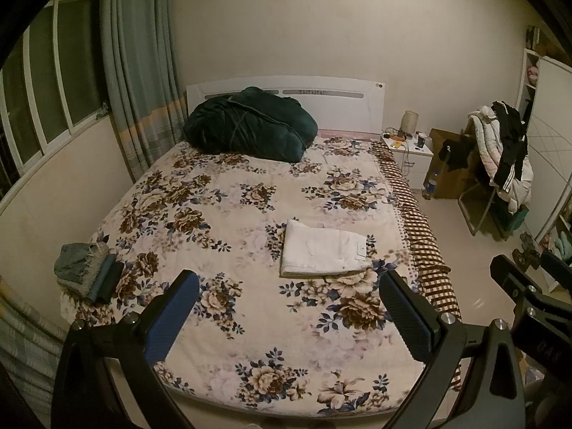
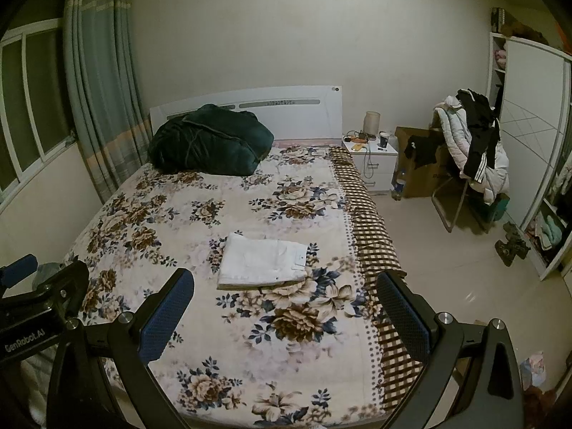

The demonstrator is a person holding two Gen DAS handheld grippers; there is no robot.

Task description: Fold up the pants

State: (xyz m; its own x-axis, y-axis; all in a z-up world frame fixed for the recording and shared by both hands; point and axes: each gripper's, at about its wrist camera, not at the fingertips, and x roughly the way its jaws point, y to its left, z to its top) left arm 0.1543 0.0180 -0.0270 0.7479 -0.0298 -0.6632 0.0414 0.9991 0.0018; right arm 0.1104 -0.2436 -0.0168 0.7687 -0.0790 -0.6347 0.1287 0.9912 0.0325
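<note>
The white cotton pants (image 1: 323,252) lie folded into a neat rectangle at one o'clock on the floral bedspread (image 1: 228,221), seemingly finished, with both the left gripper (image 1: 286,307) and right gripper (image 2: 286,307) spread wide, empty.

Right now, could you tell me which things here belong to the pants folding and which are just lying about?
Job: white pants, folded on the bed; left gripper; right gripper.
Lying about: green bundle; denim stack; nightstand; clothes-draped chair.

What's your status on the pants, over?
Left gripper open, empty. Right gripper open, empty. White cotton pants lie folded flat on the floral bedspread. Nothing on or against them.
</note>
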